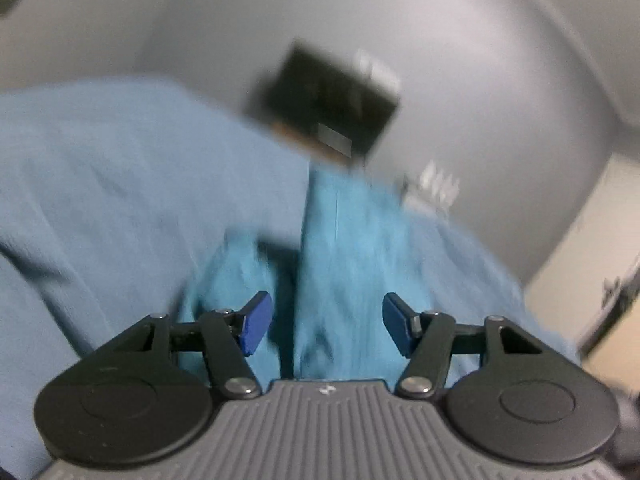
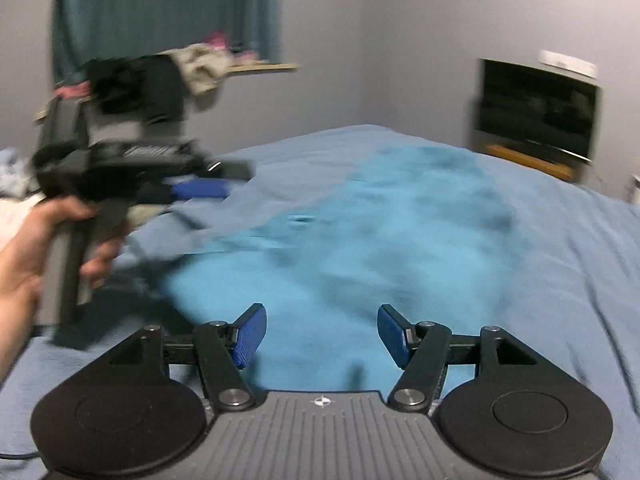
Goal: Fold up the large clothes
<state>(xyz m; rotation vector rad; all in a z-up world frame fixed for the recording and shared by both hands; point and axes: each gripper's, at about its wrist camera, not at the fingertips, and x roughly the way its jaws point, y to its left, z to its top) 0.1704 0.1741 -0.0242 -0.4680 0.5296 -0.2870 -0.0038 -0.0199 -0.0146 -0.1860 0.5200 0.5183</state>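
A bright teal garment (image 2: 360, 240) lies spread lengthwise on the blue bedcover (image 2: 580, 264). My right gripper (image 2: 319, 334) hovers open over its near end, with nothing between the blue pads. A hand at the left holds my left gripper (image 2: 200, 191) above the garment's left edge. In the left wrist view the teal garment (image 1: 344, 248) is rumpled, with a raised fold running away from the jaws. My left gripper (image 1: 326, 328) is open; the fold lies in the gap and the pads do not press it. Both views are blurred.
A dark screen (image 2: 536, 108) on a wooden stand is in the far right corner, also seen as a dark screen (image 1: 324, 104) in the left wrist view. A shelf with piled clothes (image 2: 200, 64) and a teal curtain (image 2: 160, 8) are at the back left. Grey walls surround the bed.
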